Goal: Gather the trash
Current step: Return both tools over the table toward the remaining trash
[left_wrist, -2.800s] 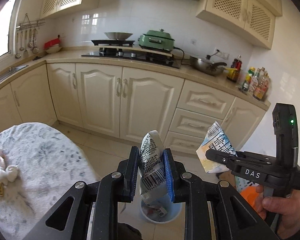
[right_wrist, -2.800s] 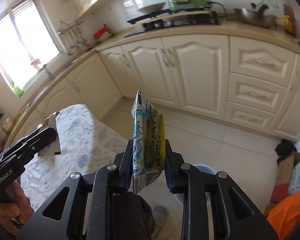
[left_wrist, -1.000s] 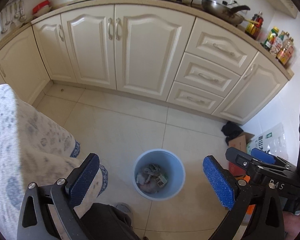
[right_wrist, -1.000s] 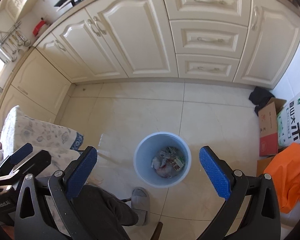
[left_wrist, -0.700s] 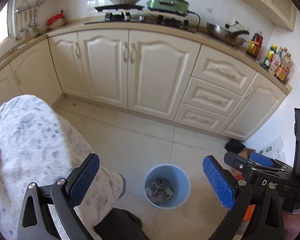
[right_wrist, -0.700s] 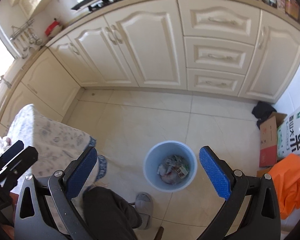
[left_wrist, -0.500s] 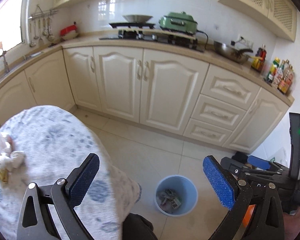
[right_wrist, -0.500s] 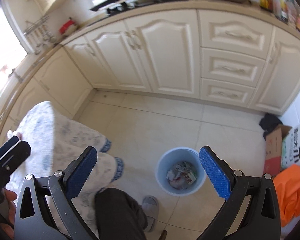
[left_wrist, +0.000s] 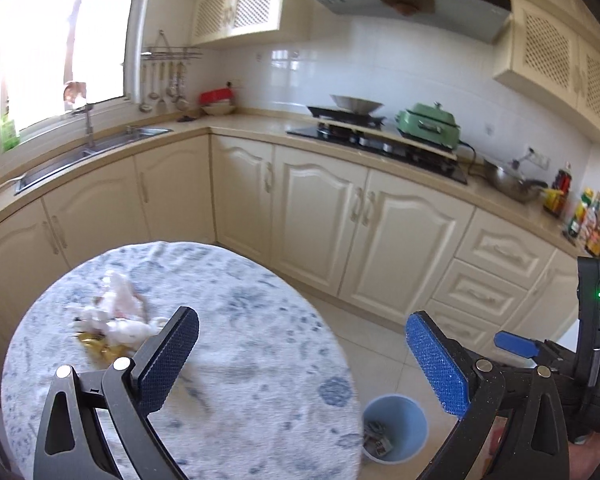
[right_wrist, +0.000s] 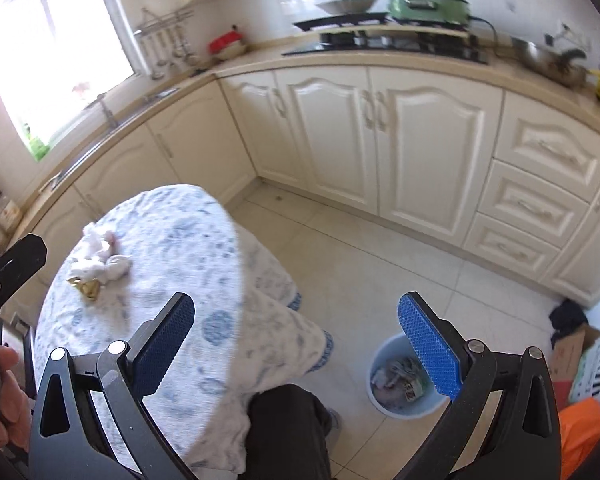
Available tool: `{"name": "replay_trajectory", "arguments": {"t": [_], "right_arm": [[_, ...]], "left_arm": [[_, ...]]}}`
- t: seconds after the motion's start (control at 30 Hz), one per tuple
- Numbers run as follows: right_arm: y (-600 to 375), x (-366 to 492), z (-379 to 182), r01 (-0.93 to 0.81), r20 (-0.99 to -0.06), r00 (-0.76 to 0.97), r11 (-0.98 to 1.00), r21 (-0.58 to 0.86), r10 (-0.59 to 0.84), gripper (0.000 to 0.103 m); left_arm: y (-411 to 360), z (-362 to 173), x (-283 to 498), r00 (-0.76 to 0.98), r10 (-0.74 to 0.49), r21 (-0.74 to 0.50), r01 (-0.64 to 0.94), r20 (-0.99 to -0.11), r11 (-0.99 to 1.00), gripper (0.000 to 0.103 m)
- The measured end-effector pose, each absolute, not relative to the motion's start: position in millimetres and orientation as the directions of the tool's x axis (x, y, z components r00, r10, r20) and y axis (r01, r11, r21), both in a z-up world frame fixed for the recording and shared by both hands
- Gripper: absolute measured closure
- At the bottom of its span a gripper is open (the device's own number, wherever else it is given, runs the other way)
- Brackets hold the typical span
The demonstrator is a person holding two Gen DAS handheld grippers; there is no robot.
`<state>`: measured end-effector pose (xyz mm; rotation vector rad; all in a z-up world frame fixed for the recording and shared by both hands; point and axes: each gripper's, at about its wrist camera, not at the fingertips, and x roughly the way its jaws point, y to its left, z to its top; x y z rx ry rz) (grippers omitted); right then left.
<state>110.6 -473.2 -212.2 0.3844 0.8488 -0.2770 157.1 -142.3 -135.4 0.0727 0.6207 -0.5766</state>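
- Your left gripper (left_wrist: 300, 354) sits at the bottom centre of the left wrist view, fingers spread wide with nothing between the blue pads (left_wrist: 168, 362).
- Your right gripper (right_wrist: 296, 344) is the same in its own view: fingers wide apart, empty, blue pads (right_wrist: 428, 350) bare.
- In the left wrist view your right gripper also shows at the lower right edge, green light lit on its black body; from that angle I can't read its gap.
- In the right wrist view a black finger of your left gripper pokes in at the left edge, with your hand (right_wrist: 8, 396) below it at the lower left.
- Round table (left_wrist: 260, 360) with a blue-and-white flowered cloth fills the lower left of both views.
- Remaining trash: a pile of crumpled white tissues (left_wrist: 116, 316) on the left part of the table, with a gold wrapper (left_wrist: 96, 346) touching its near edge. Left view has it just beyond your left pad; slightly blurred, so I can't count pieces.
- Same tissues (right_wrist: 100, 256) and gold wrapper (right_wrist: 86, 286) sit mid-left in the right view, well apart from your right gripper.
- Blue bin (left_wrist: 404, 412) stands on the tiled floor just beside the table, lower right of centre in both views; crumpled wrappers (right_wrist: 396, 380) lie inside it.
- Your dark trouser leg (right_wrist: 288, 432) is at the bottom centre of the right view, between table and bin.
- Orange bag (right_wrist: 584, 428) and a cardboard box (right_wrist: 572, 348) sit in the lower right corner of the right view.
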Motion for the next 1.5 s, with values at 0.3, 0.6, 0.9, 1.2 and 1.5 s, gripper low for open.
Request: {"name": "replay_trajectory", "arguments": {"t": [0.3,0.6,0.9,1.2,1.5], "right_arm": [[-394.2,148.8,-172.8,0.207,-0.71,0.704,0.956,0.207,0.001,0.0],[-327.2,173.1,-150.1,0.047,-0.676,0.733,0.986,0.161,0.075,0.0],[-293.6,189.4,-155.6,-0.048,-0.682,0.72,0.989,0.138,0.13,0.0],[-269.4,220.9,-175.4,-0.127,-0.705,0.68,0.98,0.156,0.201,0.0],[-260.5,287.8,-229.4,-0.135,-0.775,0.583,0.97,0.202,0.242,0.0]], "left_arm": [[-53.4,-111.7,127.9,0.771,-0.397,-0.106,0.4,-0.498,0.91,0.001],[-3.1,-112.4,102.3,0.826,-0.305,-0.111,0.288,-0.474,0.951,0.001],[21.5,-122.8,97.9,0.853,-0.213,-0.1,0.189,-0.477,0.977,0.001],[29.7,-145.6,135.9,0.811,-0.17,-0.101,0.137,-0.56,0.985,0.001],[27.8,-181.8,210.3,0.734,-0.151,-0.112,0.102,-0.662,0.988,0.001]]}}
